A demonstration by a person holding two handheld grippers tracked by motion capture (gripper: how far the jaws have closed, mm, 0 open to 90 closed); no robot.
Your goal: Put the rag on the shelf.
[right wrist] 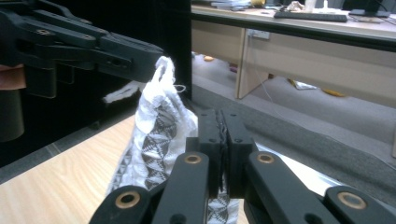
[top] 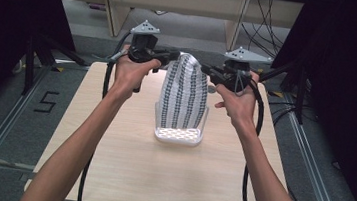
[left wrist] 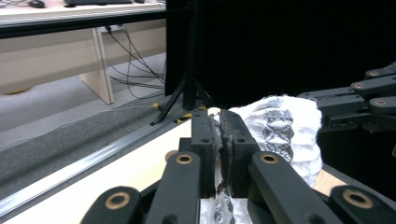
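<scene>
High view: left gripper [top: 173, 56] and right gripper [top: 205, 70], jaws clamped on patterned cloth [top: 184, 93] above basket [top: 178, 136].

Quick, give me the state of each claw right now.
Left claw: closed, pinching the patterned white cloth.
Right claw: closed, pinching the same cloth at its other top corner, above the white basket.

A: Both forearms stretched forward, raised off the table. Left gripper [top: 173, 56] pointing inward, jaws clamped tight.

B: Right gripper [top: 206, 70] mirrors it, jaws closed too, tips facing the left one, near each other.
</scene>
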